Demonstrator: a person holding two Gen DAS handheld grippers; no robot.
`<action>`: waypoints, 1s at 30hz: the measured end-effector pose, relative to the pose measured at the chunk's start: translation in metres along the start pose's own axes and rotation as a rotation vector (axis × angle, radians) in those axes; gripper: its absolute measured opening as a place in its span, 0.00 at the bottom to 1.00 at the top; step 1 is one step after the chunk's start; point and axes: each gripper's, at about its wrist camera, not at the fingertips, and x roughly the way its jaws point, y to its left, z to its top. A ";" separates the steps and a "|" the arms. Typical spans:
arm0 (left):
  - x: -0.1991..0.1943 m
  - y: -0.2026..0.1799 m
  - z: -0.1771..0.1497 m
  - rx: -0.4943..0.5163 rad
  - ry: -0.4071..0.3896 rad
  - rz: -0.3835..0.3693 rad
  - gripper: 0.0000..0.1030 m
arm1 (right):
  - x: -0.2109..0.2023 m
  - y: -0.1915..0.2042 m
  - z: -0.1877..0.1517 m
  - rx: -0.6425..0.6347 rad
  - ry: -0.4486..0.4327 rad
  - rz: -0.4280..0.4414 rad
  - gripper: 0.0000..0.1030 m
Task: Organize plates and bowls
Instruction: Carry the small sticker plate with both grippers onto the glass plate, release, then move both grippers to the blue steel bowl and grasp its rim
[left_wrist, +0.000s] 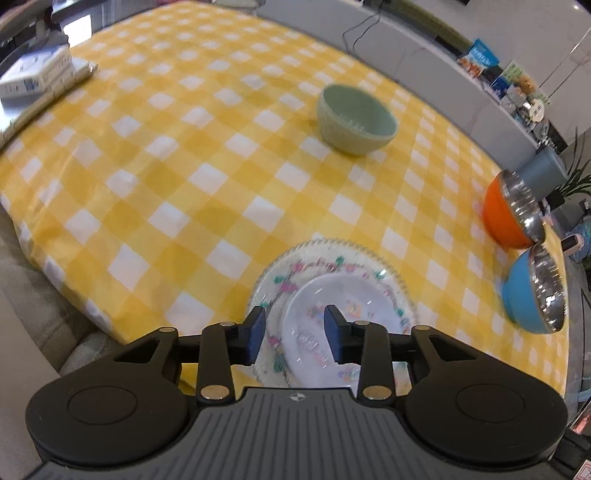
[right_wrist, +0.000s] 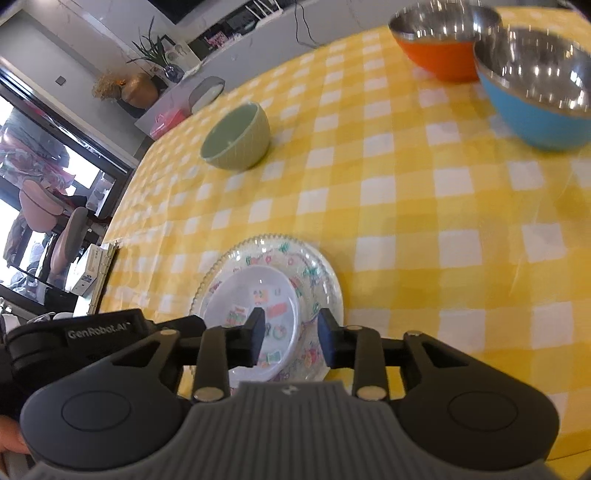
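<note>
Two grippers hang low over the stacked plates at the bottom of both pictures. The left gripper (left_wrist: 294, 334) has its jaws apart, with nothing squeezed between them. The right gripper (right_wrist: 291, 338) has its jaws apart too, and they pinch nothing.

Under them a small white plate (left_wrist: 325, 317) with little colored pictures lies on top of a big clear plate (left_wrist: 332, 258) with a flower ring and a bumpy rim. In the right wrist view the small white plate (right_wrist: 251, 302) sits toward the left side of the big clear plate (right_wrist: 317, 273). Both rest on the yellow and white checked tablecloth (left_wrist: 184, 177).

Further back, a blue bowl (left_wrist: 532, 291) with a shiny inside stands at the right edge of the left wrist view. Just beside it is an orange bowl (left_wrist: 506, 210), shiny inside too. In the right wrist view the blue bowl (right_wrist: 535, 110) and orange bowl (right_wrist: 439, 59) are in the upper right.

A green bowl (left_wrist: 354, 118) stands alone, well apart, in the upper middle. A white box (left_wrist: 33, 70) lies far away in the upper left corner.
</note>
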 end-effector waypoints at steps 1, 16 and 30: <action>-0.003 -0.003 0.001 0.008 -0.013 -0.007 0.40 | -0.005 0.000 0.002 -0.012 -0.019 -0.007 0.34; -0.016 -0.113 -0.001 0.249 -0.110 -0.265 0.49 | -0.088 -0.052 0.054 -0.021 -0.329 -0.213 0.47; 0.042 -0.206 0.002 0.356 -0.101 -0.365 0.56 | -0.112 -0.147 0.101 0.123 -0.461 -0.394 0.49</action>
